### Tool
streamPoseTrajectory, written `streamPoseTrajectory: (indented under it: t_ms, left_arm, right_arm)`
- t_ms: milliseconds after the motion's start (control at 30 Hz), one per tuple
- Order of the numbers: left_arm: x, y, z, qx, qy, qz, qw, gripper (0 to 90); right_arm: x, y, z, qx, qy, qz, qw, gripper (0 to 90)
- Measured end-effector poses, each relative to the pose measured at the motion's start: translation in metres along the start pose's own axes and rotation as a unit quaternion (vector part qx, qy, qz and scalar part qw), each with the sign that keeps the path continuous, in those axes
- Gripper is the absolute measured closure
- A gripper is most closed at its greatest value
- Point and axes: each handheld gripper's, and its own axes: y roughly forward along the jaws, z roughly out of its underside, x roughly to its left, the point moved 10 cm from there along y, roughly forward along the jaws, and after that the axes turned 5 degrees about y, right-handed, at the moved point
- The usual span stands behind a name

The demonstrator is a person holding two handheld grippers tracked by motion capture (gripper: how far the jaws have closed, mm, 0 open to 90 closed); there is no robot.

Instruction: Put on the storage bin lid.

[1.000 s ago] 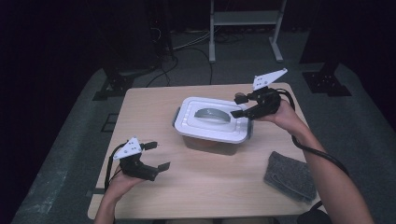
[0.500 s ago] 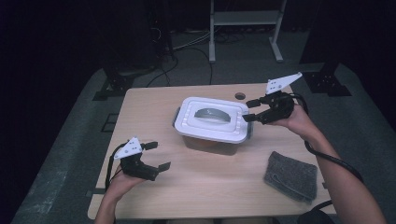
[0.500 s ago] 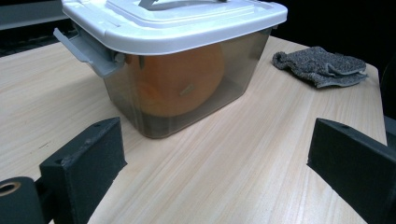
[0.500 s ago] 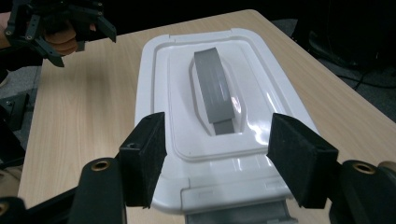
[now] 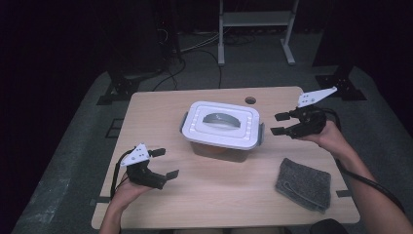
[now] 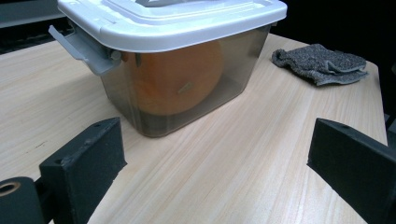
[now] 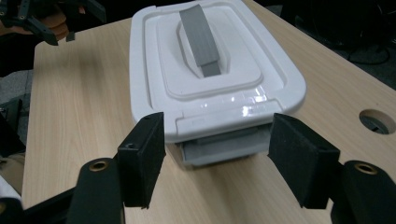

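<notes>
A clear plastic box [image 5: 221, 146] with a white lid [image 5: 221, 127] and a grey handle [image 7: 201, 37] stands at the middle of the table. Through its wall a round orange thing [image 6: 182, 79] shows inside. My right gripper [image 5: 275, 124] hovers just right of the box, open. Its jaws point at the grey latch [image 7: 224, 144] on that end, which lies a little beyond them [image 7: 217, 154]. My left gripper [image 5: 168, 163] rests open near the front left, aimed at the box's near corner [image 6: 215, 158], with nothing between its jaws.
A folded grey cloth [image 5: 304, 184] lies at the front right of the wooden table [image 5: 156, 112]. A round cable hole [image 5: 250, 100] sits near the far edge. The left latch [image 6: 88, 49] sticks out from the box. Dark floor, cables and stands surround the table.
My right gripper has moved from over the lid's far right corner out to the right and slightly down, off the box. The left gripper has stayed put.
</notes>
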Motion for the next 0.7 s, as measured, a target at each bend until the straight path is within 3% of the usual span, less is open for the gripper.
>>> streamPoseTrajectory:
  t_ms: [700]
  left_arm:
    - [-0.001,0.001,0.0,0.002,0.002,0.0,1.0,2.8]
  right_arm:
    - [-0.007,-0.013,0.054,-0.013,0.058,0.007,0.9982,32.9]
